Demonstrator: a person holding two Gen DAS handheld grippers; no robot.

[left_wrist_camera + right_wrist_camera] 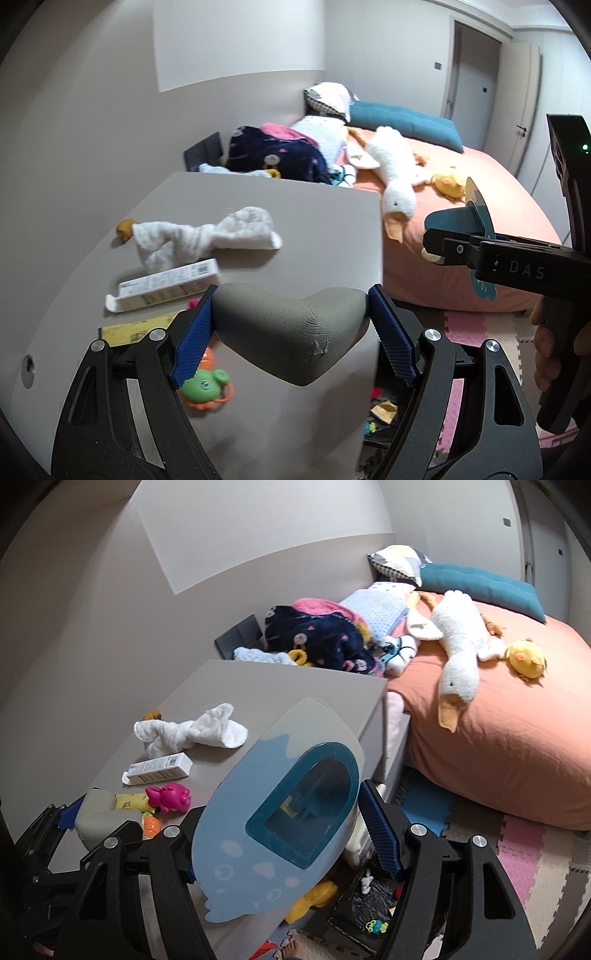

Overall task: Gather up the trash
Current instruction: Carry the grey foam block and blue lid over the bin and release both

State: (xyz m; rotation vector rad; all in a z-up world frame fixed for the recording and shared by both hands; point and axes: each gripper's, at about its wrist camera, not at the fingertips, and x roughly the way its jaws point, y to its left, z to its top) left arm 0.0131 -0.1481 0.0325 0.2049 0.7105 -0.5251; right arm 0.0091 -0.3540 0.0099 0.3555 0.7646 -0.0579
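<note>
Left gripper (291, 332): blue ribbed fingers (194, 343) clamped on a grey heart-shaped foam corner guard (291, 332), one pad pressing on each side of it.
Right gripper (291, 834): fingers (380, 834) clamped on a pale blue whale-shaped card with a dark teal window frame (280, 812), held tilted above the worktop's edge.
Worktop (314, 229): grey, just beside the bed; it carries a white knotted cloth goose with an orange beak (199, 236), a white oblong carton (162, 290), a yellow packet (133, 328) and a green-and-orange plastic toy (205, 387).
Pink toy (168, 797): on the worktop near the carton.
Bed (498, 206): orange sheet, with a long white plush goose (395, 173) and a yellow plush duck (448, 182).
Floor: a black plastic bag (365, 904) lies open beside the worktop, small scraps inside.
</note>
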